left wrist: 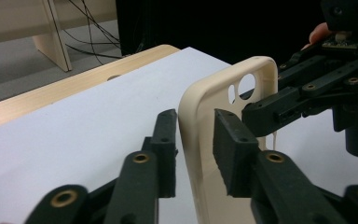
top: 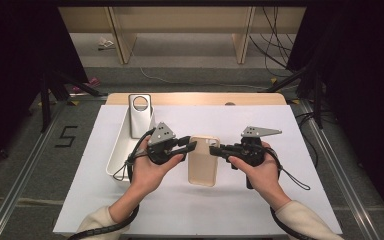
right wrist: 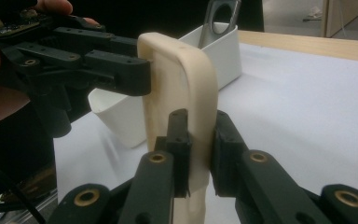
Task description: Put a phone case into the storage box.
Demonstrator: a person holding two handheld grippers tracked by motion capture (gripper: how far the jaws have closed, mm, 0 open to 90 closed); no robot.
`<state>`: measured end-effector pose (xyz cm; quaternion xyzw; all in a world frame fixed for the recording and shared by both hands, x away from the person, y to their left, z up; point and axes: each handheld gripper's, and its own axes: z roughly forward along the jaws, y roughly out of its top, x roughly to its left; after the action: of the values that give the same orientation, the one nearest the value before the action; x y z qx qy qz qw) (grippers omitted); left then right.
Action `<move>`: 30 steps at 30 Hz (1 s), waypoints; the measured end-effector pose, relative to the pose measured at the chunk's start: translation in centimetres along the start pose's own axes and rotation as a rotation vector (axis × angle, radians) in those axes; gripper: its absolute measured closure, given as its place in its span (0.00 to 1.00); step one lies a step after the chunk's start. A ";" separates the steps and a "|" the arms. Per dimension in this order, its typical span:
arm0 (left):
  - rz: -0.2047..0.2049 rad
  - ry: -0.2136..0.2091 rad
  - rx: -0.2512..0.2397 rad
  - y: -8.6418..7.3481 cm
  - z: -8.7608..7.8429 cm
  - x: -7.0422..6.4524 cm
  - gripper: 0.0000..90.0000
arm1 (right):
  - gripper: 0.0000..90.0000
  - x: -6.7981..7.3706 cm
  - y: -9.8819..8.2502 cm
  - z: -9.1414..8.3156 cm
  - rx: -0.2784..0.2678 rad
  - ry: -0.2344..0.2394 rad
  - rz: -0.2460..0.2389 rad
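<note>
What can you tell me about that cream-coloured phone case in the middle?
The phone case is a cream, soft-looking shell with rounded corners and camera cut-outs near its far end. It sits mid-table over the white sheet, between two hand-held tools. The right gripper pinches one side wall; the left gripper straddles the opposite wall, with one pad seemingly short of contact. A white tray lies to its left.

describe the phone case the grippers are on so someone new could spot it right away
On the white sheet covering the table, look at the middle, between the person's two hands. The phone case there is cream-coloured, with rounded corners and a camera cutout at its far end. The other case is grey and leans in the white tray to the left.
</note>
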<state>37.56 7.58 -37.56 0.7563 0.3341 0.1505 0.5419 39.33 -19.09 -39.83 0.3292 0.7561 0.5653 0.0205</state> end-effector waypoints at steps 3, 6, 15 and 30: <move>-0.024 0.021 -0.011 0.0 0.0 0.0 0.88 | 0.89 0.0 0.0 -0.1 -0.006 -0.004 -0.003; -0.035 0.026 -0.008 0.0 -0.1 0.0 0.91 | 0.89 0.1 0.1 -0.1 -0.005 -0.005 -0.009; -0.041 0.053 -0.018 -0.1 -0.3 -0.3 0.92 | 0.86 0.3 0.1 0.1 -0.009 -0.016 -0.038; -0.019 0.101 -0.028 0.1 -0.8 0.5 0.93 | 0.38 0.7 0.4 0.5 0.012 -0.062 -0.158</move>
<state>37.51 8.50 -37.26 0.7369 0.3660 0.1882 0.5362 39.12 -18.27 -39.44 0.2861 0.7821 0.5468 0.0863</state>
